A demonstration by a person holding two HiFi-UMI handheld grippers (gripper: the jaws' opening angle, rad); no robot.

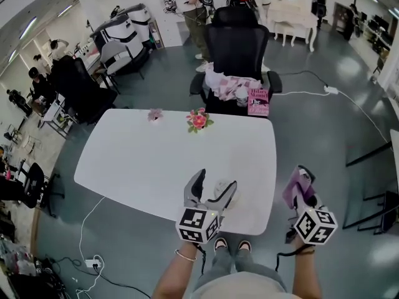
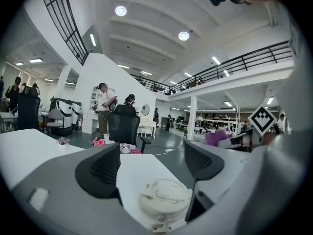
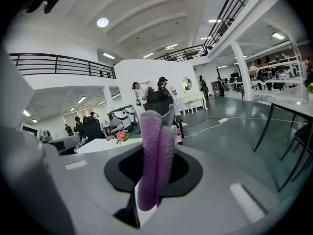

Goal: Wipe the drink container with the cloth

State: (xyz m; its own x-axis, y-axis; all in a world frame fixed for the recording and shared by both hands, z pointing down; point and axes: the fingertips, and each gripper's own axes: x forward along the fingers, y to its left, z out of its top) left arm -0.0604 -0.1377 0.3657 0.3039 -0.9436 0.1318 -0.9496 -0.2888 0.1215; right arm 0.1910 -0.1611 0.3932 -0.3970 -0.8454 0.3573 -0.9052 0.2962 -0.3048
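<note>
The left gripper (image 2: 152,154) is spread, its jaws on either side of the container (image 2: 165,198), a round white thing with a ridged lid that stands at the near edge of the table (image 1: 137,161). Right of the table, the right gripper (image 3: 156,169) pinches the cloth (image 3: 149,141), a folded purple towel. The table is white and glossy. Flowers (image 1: 198,120) lie at its far edge. Beyond them a black chair (image 1: 237,39) stands on the grey floor (image 1: 312,123).
</note>
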